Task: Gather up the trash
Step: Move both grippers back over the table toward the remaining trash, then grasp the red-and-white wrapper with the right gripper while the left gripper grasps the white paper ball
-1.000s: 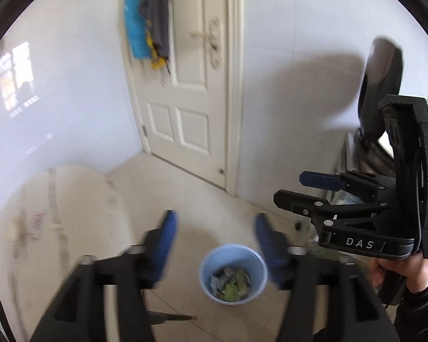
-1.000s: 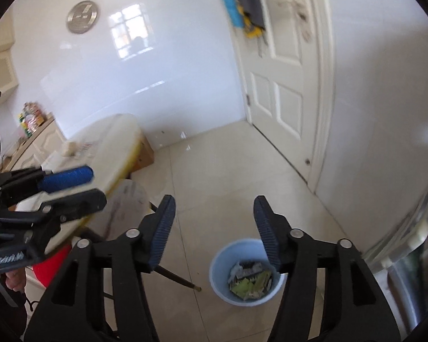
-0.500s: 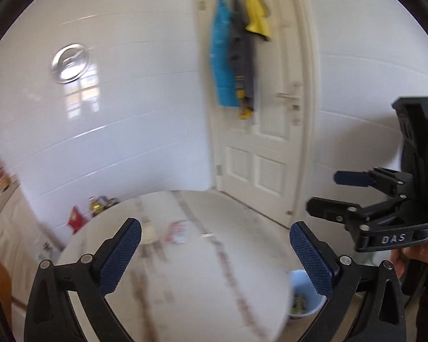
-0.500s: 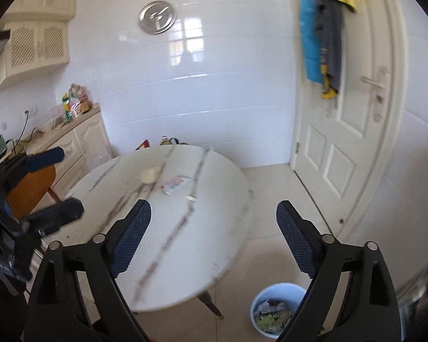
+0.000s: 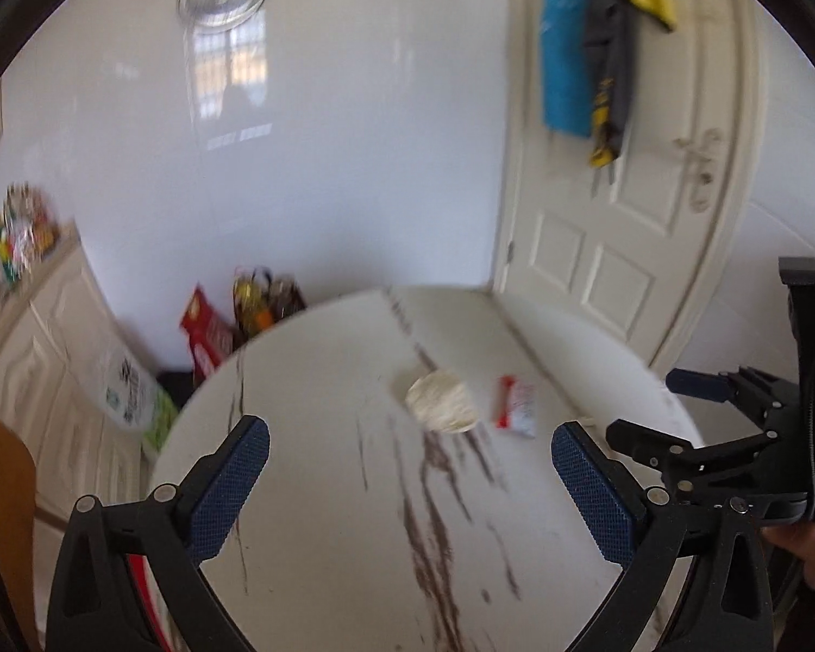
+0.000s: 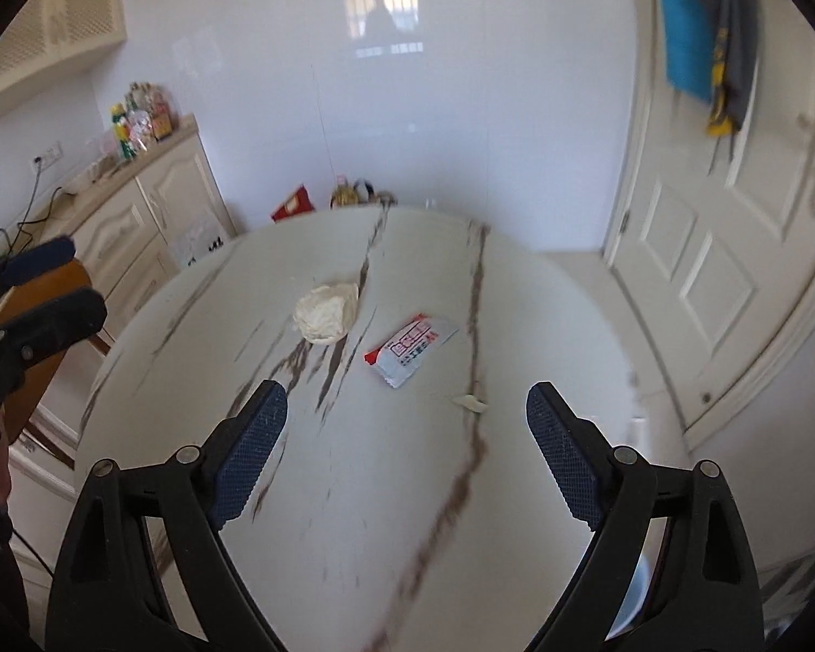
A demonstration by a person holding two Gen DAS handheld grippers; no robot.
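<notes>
1. Both claws hang above the round marble table, each spread wide with nothing between its blue pads.
2. The left claw points at the table's middle; the paper wad lies ahead of it, just past the gap between its fingers, well apart from both.
3. A red-and-white wrapper lies just right of the wad, not touching it.
4. From the right claw, the wad sits ahead and left, the wrapper almost straight ahead, and a small pale scrap nearer, toward its right finger.
5. All three lie around the tabletop's middle, away from its edges.
6. A white door stands to the right, cloths hung on it.
</notes>
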